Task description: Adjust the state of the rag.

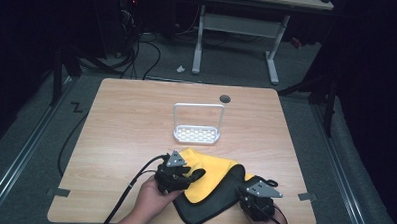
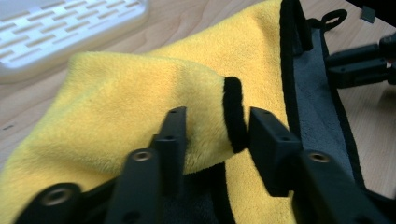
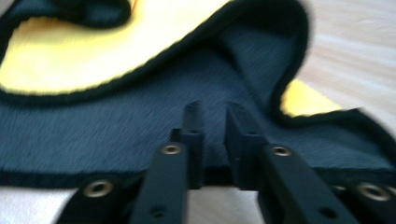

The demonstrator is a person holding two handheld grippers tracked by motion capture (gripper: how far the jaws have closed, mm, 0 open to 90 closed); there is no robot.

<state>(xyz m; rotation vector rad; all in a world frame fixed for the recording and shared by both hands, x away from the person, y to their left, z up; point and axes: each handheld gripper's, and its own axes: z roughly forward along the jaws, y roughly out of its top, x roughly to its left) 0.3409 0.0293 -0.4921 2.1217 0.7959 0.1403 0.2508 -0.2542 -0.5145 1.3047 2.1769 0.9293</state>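
Note:
A cloth (image 1: pixel 212 170), yellow on one side and dark grey on the other with a black hem, lies crumpled at the near middle of the wooden table (image 1: pixel 126 124). My left gripper (image 1: pixel 197 174) sits at the cloth's left side. In the left gripper view its jaws (image 2: pixel 217 133) pinch a raised fold of the yellow cloth (image 2: pixel 140 93) with the black hem between them. My right gripper (image 1: pixel 243 193) is at the cloth's near right corner. In the right gripper view its jaws (image 3: pixel 215 135) stand nearly together on the grey edge of the cloth (image 3: pixel 116 121).
A small white rack (image 1: pixel 197 135) with a slotted base and a tall wire handle stands at mid-table, just beyond the cloth. A round cable hole (image 1: pixel 225 99) is near the far edge. Both hands rest at the near table edge.

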